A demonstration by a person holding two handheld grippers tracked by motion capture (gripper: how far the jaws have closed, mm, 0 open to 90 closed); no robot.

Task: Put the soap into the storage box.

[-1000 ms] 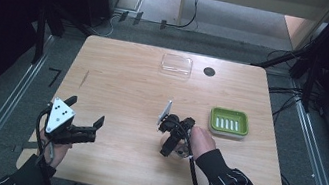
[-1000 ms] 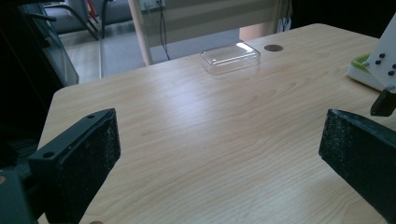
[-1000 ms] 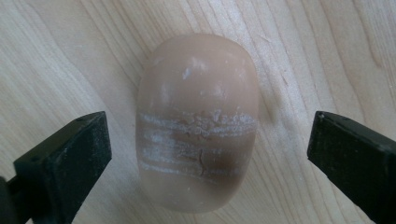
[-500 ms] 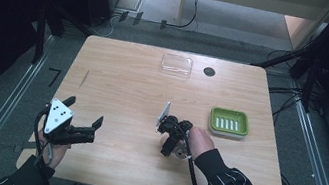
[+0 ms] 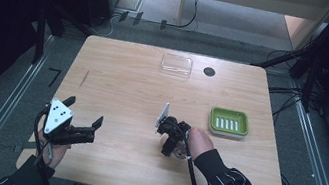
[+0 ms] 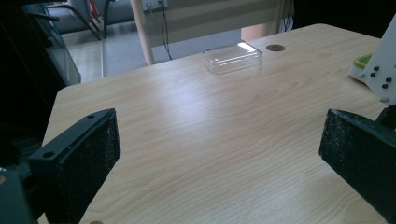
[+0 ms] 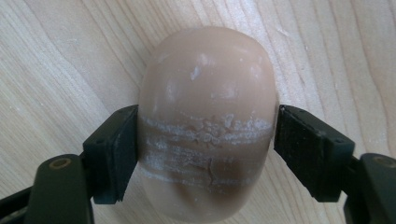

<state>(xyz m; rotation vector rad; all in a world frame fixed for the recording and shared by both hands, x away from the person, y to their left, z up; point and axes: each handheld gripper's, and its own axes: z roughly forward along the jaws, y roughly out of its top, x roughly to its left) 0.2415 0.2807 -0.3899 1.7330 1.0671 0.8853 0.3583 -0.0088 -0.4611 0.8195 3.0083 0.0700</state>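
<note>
Closing on the tan soap bar [image 7: 205, 121], the right gripper [image 5: 171, 135] is barely shifting from a second ago, jaws pressing both its sides against the table [image 5: 119, 80]. That is suggesting a lift toward the green soap dish [image 5: 229, 122], while the left gripper [image 5: 75, 132] is idling wide open, empty.

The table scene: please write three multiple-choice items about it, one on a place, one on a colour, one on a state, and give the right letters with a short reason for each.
1. Where does the clear plastic lid lie?
A. near the table's far edge
B. inside the dish
C. at the near edge, by the person

2. What colour is the soap dish?
A. red
B. green
C. blue

3. How do the jaws of the right gripper stand?
A. wide apart over bare wood
B. one on each side of the soap bar
C. closed on a cable

Key: 1 A, the high view shows it far from the hands; 2 B, the dish is bright green; 3 B, the right gripper view shows a jaw at each side of the bar, the left one touching it.
</note>
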